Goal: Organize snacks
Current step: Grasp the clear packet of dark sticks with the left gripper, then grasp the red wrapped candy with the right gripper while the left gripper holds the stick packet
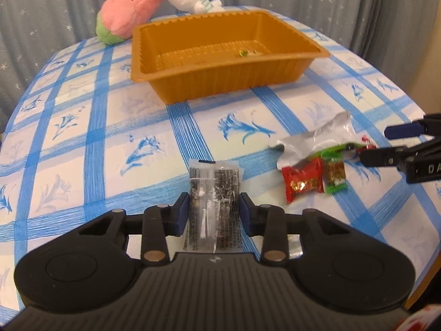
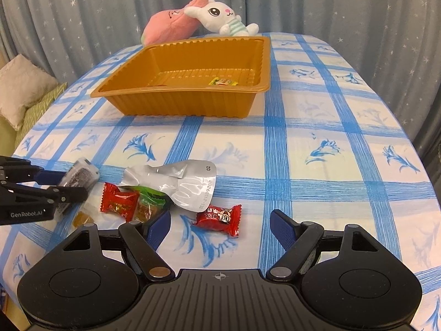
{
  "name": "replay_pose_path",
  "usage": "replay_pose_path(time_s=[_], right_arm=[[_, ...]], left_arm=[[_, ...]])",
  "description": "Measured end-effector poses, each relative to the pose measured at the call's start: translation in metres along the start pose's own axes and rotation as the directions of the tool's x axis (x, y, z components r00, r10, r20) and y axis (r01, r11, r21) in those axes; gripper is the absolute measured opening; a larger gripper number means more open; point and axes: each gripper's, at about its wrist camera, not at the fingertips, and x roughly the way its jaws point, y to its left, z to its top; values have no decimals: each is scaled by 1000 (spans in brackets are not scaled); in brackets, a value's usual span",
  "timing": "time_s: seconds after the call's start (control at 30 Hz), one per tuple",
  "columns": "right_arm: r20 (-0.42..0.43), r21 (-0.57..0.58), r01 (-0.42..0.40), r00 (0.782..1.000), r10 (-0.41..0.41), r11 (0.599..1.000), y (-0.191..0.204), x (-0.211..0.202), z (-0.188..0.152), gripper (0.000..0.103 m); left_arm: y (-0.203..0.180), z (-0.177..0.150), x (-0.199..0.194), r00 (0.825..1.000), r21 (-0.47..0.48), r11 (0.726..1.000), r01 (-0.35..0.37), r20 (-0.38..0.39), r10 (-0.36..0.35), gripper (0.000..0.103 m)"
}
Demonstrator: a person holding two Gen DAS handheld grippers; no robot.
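Dark snack packet (image 1: 214, 193) pinched between left claw (image 1: 214, 215) pads; right claw (image 2: 220, 227) spread over red candy (image 2: 219, 218).

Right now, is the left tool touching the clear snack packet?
Touching. The left wrist view shows the left tool with both blue pads pressed against the sides of the clear snack packet, no gap either side.

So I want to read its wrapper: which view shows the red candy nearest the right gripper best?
The right wrist view: the red candy lies whole and close, print facing up. The left wrist view shows only a red sliver beside the right gripper.
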Motion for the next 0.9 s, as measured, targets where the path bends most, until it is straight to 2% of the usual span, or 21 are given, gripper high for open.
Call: replay_pose_path(time_s=[0.2,0.27,0.4,0.47,0.6,0.77,0.9], right_arm=[[-5,4,10,1000,-10,1000,0,7,1,78],[-14,3,20,1000,-20,1000,0,11,2,64],[-18,-6,32,999,-32,999,0,15,2,55],[-14,-7,29,999,-29,1000,0,15,2,42],[-7,-3,25,1000,-25,1000,1,14,2,32],[1,-15,26,1000,-26,1000,5,9,3,30],[46,-30,41,998,-40,999,10,-4,6,30]], left_arm=[[0,4,-4,1000,-16,1000,9,21,-8,34],[-1,4,-3,1000,-16,1000,12,20,-12,34],[-2,4,-3,1000,-18,1000,18,19,-18,34],[-2,4,-3,1000,-19,1000,18,19,-18,34],[-3,4,-3,1000,-18,1000,19,17,-19,34],[-3,5,-6,999,-24,1000,18,30,-17,34],[-3,8,-11,999,-45,999,26,49,-24,34]])
